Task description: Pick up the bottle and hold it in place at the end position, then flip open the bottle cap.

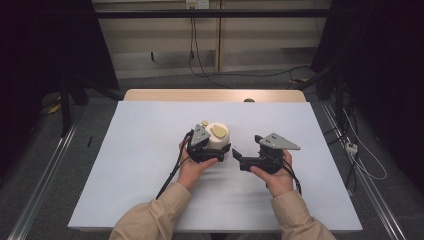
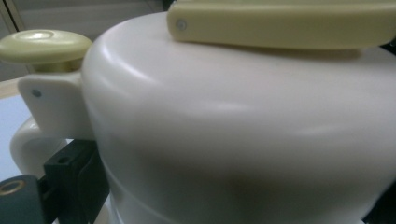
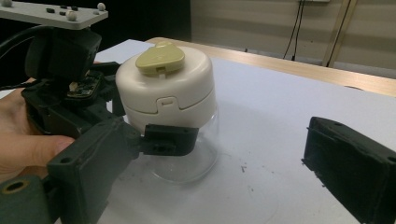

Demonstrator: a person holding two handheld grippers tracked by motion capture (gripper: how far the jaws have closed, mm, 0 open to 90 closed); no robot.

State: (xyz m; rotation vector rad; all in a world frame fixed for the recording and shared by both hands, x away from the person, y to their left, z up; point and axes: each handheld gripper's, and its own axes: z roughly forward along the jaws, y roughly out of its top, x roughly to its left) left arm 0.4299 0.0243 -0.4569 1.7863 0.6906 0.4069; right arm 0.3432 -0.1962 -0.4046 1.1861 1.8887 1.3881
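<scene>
A clear jar (image 1: 218,134) with a cream lid and a yellow-green tab stands upright at the middle of the white table cover (image 1: 140,165). My left gripper (image 1: 216,149) is shut on the jar from the near left side, jaws on either side just under the lid. In the left gripper view the lid (image 2: 233,130) is very close, with one black pad (image 2: 70,179) by its hinge. My right gripper (image 1: 246,147) is open to the right of the jar. In the right gripper view its left jaw tip reaches the jar (image 3: 168,98) just below the lid, and the other jaw stands well clear.
The table's wooden far edge (image 1: 215,95) shows beyond the cover, with a small dark object (image 1: 248,100) on it. Cables trail from both grippers toward the person. Metal rails run along both sides of the table, and wires lie on the floor at right.
</scene>
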